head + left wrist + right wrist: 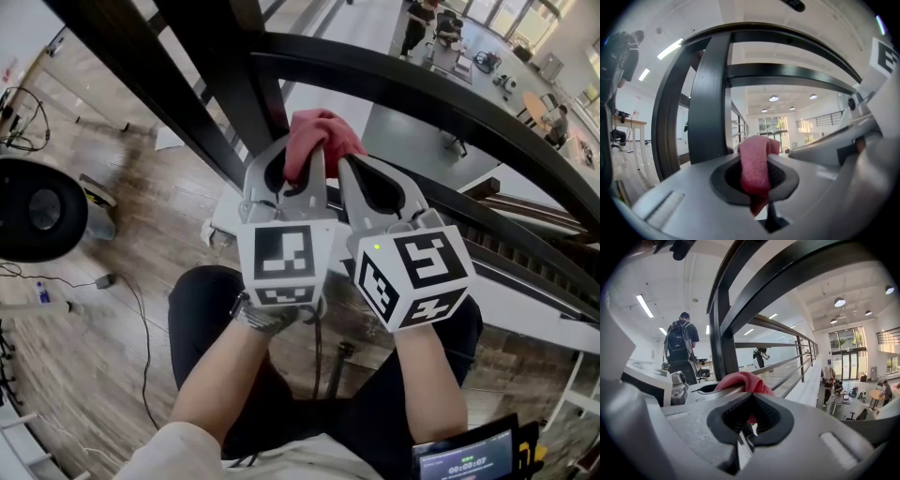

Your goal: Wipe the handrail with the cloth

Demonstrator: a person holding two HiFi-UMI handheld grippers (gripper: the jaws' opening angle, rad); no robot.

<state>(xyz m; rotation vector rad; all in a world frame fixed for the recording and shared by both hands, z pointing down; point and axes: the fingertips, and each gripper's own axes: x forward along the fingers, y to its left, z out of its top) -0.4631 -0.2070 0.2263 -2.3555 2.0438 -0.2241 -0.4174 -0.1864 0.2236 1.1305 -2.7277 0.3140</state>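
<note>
At the centre of the frame the left gripper (300, 159) is clamped on the crumpled red cloth (321, 131), near the black metal handrail (422, 80). The right gripper (347, 167) beside it is closed, apparently on nothing. I'd press the cloth flat onto the rail, then slide it steadily along.

**Cam setup, 3 feeds**

Head cam: I'm looking steeply down from above, left gripper (302, 161) and right gripper (349, 171) close under the lens, floor (141, 216) far below. Each gripper view sits tight behind its own jaws, facing outward through the handrail (710, 93); right one looks along its far run. All three share the cloth (319, 131) and handrail.
</note>
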